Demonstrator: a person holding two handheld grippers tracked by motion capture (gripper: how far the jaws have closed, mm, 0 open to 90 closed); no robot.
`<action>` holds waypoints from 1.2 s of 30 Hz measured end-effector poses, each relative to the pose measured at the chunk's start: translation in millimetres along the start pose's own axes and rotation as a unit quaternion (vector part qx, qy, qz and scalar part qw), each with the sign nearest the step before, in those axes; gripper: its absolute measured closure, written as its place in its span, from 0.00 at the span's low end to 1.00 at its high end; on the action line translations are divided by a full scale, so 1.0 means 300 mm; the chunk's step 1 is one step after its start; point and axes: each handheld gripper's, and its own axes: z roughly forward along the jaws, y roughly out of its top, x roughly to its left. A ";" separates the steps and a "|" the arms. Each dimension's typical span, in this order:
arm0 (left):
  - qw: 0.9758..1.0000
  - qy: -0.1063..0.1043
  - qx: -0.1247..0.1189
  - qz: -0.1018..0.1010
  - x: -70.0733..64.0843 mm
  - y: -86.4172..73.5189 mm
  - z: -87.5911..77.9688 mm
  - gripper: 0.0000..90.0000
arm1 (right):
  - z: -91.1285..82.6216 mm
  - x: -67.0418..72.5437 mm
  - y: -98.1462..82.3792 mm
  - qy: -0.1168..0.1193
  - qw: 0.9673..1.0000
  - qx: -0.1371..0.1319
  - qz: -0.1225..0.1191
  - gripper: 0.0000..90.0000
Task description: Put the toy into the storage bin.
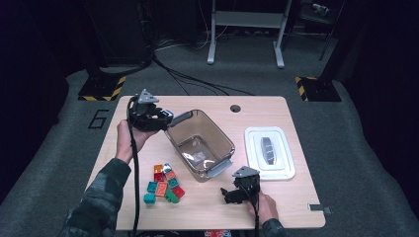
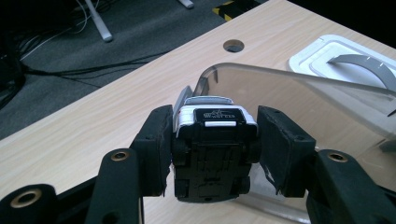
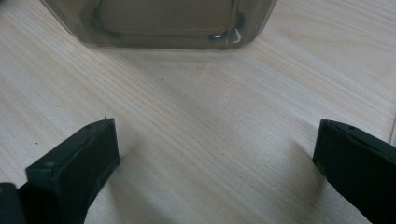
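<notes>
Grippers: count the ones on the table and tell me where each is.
2. The left gripper is at the clear bin's far-left rim, clamped on a toy car. The right gripper, jaws open, sits near the bin's near corner.

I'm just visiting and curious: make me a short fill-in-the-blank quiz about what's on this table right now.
1. The left gripper is shut on a small toy ____.
2. The right gripper rests on the table with its jaws ____.
3. The clear bin has its white ____ lying beside it.
4. The colourful building blocks lie ____ the bin.

Missing words: car; open; lid; outside
</notes>
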 end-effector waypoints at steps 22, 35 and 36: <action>0.996 -0.080 0.035 -0.002 -0.067 -0.093 0.174 0.53 | 0.000 0.000 0.000 0.000 1.000 0.000 -0.001 0.00; 0.994 -0.094 0.053 0.003 -0.051 -0.128 0.171 0.53 | 0.000 0.000 0.000 0.000 1.000 0.000 -0.001 0.00; 0.994 -0.098 0.058 0.004 -0.048 -0.131 0.172 0.53 | 0.000 0.000 0.000 0.000 1.000 0.000 0.000 0.00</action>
